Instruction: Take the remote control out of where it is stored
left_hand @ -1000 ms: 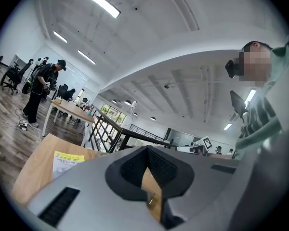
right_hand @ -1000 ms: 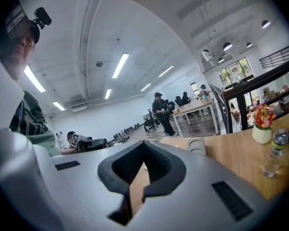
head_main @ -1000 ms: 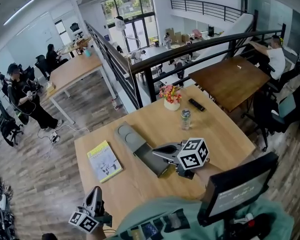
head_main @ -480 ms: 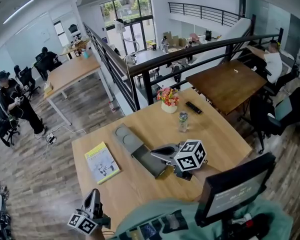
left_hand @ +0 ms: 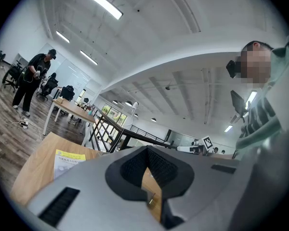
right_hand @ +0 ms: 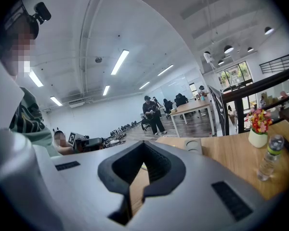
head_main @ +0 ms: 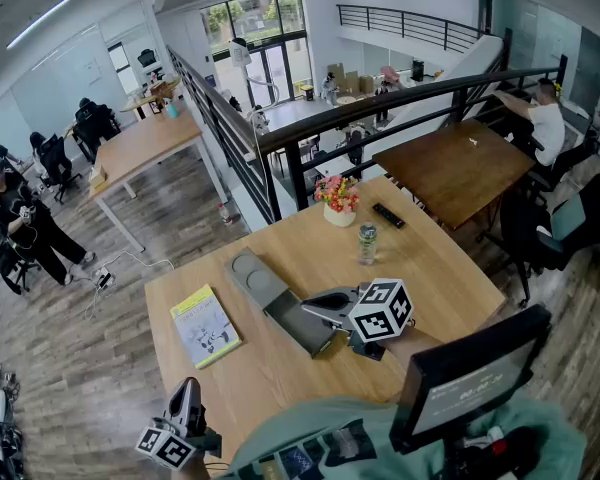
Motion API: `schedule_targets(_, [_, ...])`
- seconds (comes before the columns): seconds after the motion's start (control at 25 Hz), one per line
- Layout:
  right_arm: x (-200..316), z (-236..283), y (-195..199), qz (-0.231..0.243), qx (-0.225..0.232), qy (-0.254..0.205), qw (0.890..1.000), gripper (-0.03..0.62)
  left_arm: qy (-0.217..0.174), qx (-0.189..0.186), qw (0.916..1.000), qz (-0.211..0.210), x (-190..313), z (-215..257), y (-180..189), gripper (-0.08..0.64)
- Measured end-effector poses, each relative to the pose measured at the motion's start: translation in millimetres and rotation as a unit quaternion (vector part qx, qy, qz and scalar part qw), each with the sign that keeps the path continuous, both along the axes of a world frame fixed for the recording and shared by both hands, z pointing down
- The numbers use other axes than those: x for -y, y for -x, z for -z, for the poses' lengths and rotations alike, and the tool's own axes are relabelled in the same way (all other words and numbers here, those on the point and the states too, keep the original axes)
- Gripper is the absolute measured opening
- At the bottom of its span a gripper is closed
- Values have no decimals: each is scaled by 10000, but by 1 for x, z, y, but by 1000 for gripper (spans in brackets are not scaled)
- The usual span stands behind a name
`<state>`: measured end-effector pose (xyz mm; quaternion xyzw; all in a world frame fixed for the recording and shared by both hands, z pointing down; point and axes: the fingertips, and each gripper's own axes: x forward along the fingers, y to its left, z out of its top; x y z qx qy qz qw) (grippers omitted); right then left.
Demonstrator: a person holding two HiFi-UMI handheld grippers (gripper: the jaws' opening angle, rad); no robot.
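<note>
A long grey storage box with two round cup wells lies aslant on the wooden table. Its near compartment stands open, and I see no remote inside it from here. A slim black remote-like bar lies far off beside the flower vase. My right gripper hovers at the open compartment, shut, with nothing between its pads. My left gripper hangs low beyond the table's near left edge, also shut and empty.
A clear water bottle stands behind the right gripper. A yellow-green booklet lies at the table's left. A dark monitor rises at the near right. A black railing runs behind the table, and a person stands far left.
The head view has shifted slightly. Both grippers keep their places and stay shut. The person in the background has walked further left.
</note>
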<state>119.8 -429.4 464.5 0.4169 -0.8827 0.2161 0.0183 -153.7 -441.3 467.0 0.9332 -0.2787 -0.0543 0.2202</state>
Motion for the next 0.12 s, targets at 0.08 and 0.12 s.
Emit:
schedule_targets(0.08, [0, 1, -1, 0, 7, -3, 10000, 5, -3, -1, 10000, -16, 1, 2, -2, -8])
schedule_targets(0.12, [1, 2, -2, -1, 9, -5, 10000, 5, -4, -2, 10000, -24, 1, 2, -3, -9])
